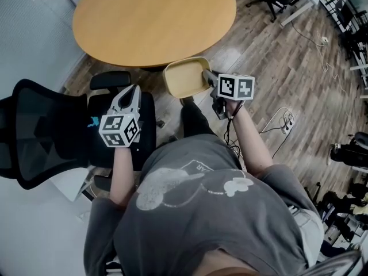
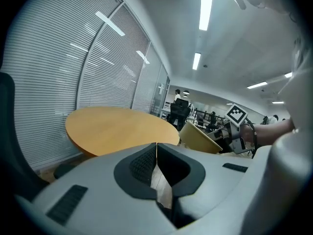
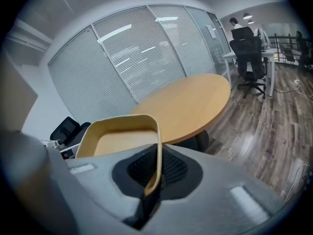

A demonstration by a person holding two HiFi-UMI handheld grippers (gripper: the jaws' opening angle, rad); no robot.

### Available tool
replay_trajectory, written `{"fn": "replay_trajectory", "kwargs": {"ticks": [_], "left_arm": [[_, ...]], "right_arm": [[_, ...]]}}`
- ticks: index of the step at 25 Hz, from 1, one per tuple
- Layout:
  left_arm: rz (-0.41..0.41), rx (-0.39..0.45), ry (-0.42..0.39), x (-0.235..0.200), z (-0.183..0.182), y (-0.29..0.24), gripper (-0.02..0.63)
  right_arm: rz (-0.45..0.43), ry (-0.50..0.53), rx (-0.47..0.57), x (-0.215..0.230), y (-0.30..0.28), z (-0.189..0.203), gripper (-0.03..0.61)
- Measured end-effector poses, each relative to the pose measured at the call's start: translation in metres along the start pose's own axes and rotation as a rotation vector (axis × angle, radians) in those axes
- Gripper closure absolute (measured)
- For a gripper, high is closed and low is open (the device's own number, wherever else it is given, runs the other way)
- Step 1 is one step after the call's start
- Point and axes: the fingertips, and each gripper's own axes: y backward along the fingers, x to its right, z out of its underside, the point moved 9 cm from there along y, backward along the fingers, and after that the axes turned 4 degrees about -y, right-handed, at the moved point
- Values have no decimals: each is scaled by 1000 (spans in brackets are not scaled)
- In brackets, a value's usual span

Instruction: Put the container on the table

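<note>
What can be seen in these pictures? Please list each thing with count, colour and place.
container: one, pale yellow, held in front of the table edge, not on it
table: one, round, light wood, ahead of the person
office chair: one, black, at the person's left
far chair: at least one, black, in the background
blinds: several panels, grey-white, behind the table
floor: brown wood planks, all around
power strip: one, white, on the floor at right
shirt: one, grey, on the person
left gripper: one, grey, shut and empty, above the office chair
right gripper: one, grey, shut on the container's rim
</note>
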Motion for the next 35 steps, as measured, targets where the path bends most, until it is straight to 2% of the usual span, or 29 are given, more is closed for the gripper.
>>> {"fn": "replay_trajectory", "kwargs": {"ticks": [4, 10, 14, 20, 26, 29, 35], "left_arm": [[-23, -10, 6, -18, -14, -46, 612], [-62, -15, 18, -18, -46, -124, 612], [-87, 0, 19, -23, -76, -158, 612], [-150, -1, 7, -38, -108, -208, 612], [-280, -1, 76, -63, -115, -237, 612], [-318, -15, 100, -75, -126, -258, 612], [-371, -33, 120, -109, -125, -251, 612]], "right_arm": [[-28, -3, -12, 24, -38, -42, 575], [-69, 2, -41, 76, -79, -115, 575], [-96, 13, -39, 94, -99, -161, 575], [-146, 51, -94, 115, -148, -218, 575], [-220, 133, -166, 121, -210, -269, 574], [-242, 168, -191, 123, -242, -300, 574], [-280, 209, -245, 85, -301, -308, 574]]}}
